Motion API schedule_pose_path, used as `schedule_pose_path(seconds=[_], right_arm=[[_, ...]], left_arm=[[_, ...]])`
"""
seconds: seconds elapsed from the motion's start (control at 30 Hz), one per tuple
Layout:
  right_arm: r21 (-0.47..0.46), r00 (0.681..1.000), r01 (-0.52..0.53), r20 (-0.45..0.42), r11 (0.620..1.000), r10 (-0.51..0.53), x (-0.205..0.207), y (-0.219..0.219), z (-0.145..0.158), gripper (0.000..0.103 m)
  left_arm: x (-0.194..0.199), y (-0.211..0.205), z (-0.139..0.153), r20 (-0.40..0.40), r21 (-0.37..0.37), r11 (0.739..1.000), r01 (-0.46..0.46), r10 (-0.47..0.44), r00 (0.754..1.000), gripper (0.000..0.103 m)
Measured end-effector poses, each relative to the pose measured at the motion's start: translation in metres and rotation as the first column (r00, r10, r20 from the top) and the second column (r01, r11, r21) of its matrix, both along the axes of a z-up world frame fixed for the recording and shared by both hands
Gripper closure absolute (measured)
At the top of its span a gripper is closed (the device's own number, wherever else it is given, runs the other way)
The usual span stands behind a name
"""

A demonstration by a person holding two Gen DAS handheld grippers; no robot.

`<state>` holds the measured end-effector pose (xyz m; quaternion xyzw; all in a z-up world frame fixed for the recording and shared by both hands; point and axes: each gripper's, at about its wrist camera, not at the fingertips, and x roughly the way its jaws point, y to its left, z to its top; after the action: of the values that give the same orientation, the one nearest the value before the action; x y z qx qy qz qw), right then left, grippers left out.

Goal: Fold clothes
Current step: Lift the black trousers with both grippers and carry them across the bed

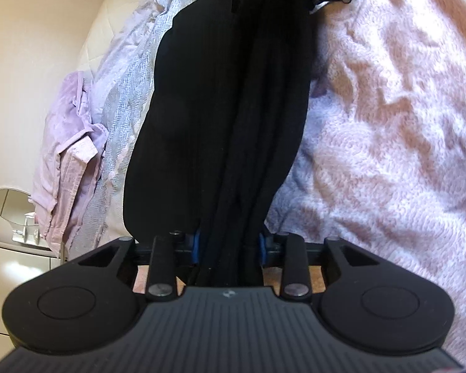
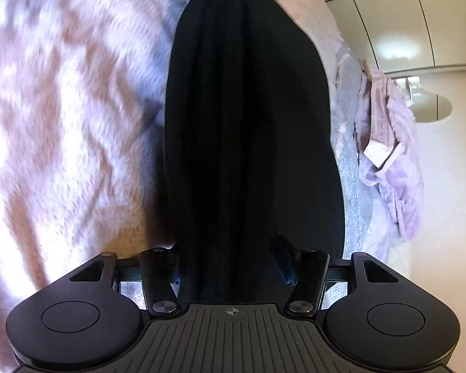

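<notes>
Above the pink fleece blanket (image 1: 388, 124), a black garment (image 1: 233, 108) stretches bunched between both grippers: left gripper (image 1: 230, 245) narrowly clamped on it; right gripper (image 2: 230, 267) wider, fabric between, contact unclear.

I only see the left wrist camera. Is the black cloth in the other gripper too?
Observer: Yes. The black garment runs between the fingers of the right gripper, but I can't tell whether the pads press it.
Child: What's next to it over there?
Observer: To its right, the lilac clothes pile shows a pale square patch facing this camera.
Child: And behind that?
Observer: Glossy panelled cupboard doors, with a bright light reflected in them.
</notes>
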<state>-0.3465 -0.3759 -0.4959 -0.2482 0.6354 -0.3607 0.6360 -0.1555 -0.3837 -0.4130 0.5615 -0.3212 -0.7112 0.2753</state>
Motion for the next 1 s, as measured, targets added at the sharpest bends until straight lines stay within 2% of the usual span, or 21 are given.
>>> schedule_pose_path(seconds=[0.03, 0.07, 0.1, 0.17, 0.2, 0.27, 0.33, 0.4, 0.5, 0.7, 0.83, 1.0], right_arm=[[-0.008, 1.0, 0.006, -0.002, 1.0, -0.006, -0.001, -0.003, -0.001, 0.046], [-0.011, 1.0, 0.017, 0.006, 1.0, -0.017, -0.002, -0.008, 0.001, 0.047], [0.001, 0.999, 0.031, 0.015, 1.0, -0.031, -0.002, -0.011, 0.004, 0.06], [0.007, 0.999, 0.031, 0.014, 0.999, -0.031, -0.002, -0.013, 0.01, 0.077], [0.005, 1.0, 0.028, 0.013, 1.0, -0.028, -0.002, -0.012, 0.013, 0.083], [0.012, 0.999, 0.028, 0.023, 1.0, -0.029, -0.002, -0.015, 0.024, 0.086], [0.019, 0.999, 0.026, 0.024, 0.999, -0.026, -0.003, -0.018, 0.037, 0.088], [0.015, 0.999, 0.029, 0.035, 0.999, -0.029, -0.003, -0.023, 0.058, 0.088], [0.012, 0.997, 0.046, 0.065, 0.999, -0.047, 0.0, -0.032, 0.099, 0.088], [0.121, 0.988, 0.07, 0.127, 0.99, -0.085, -0.014, -0.053, 0.191, 0.089], [0.164, 0.984, 0.081, 0.145, 0.983, -0.105, -0.04, -0.052, 0.236, 0.089], [0.158, 0.983, 0.061, 0.162, 0.985, -0.087, -0.101, -0.075, 0.272, 0.089]], left_arm=[[-0.001, 0.0, -0.001, 0.008, 0.0, 1.0, 0.002, -0.002, 1.0, 0.072], [-0.002, -0.001, -0.004, 0.02, -0.003, 1.0, 0.005, -0.005, 1.0, 0.067], [-0.003, 0.0, -0.009, 0.035, -0.013, 1.0, 0.013, -0.013, 0.999, 0.061], [-0.005, -0.002, -0.019, 0.07, -0.043, 0.998, 0.039, -0.036, 0.997, 0.058], [-0.006, -0.003, -0.022, 0.083, -0.05, 0.998, 0.046, -0.042, 0.996, 0.059], [-0.008, -0.009, -0.015, 0.074, -0.018, 1.0, 0.022, -0.02, 0.997, 0.069], [-0.007, -0.01, 0.0, 0.056, -0.015, 1.0, 0.01, -0.01, 0.998, 0.074], [-0.004, -0.01, 0.022, 0.039, -0.031, 0.999, 0.011, -0.01, 0.999, 0.076], [-0.002, -0.016, 0.064, 0.008, -0.008, 1.0, -0.004, 0.005, 1.0, 0.076], [-0.016, -0.031, 0.152, -0.031, 0.074, 0.997, -0.013, 0.016, 0.999, 0.076], [-0.046, -0.039, 0.191, -0.033, 0.088, 0.996, -0.011, 0.014, 0.999, 0.076], [-0.111, -0.081, 0.223, -0.029, 0.041, 0.999, -0.01, 0.012, 1.0, 0.076]])
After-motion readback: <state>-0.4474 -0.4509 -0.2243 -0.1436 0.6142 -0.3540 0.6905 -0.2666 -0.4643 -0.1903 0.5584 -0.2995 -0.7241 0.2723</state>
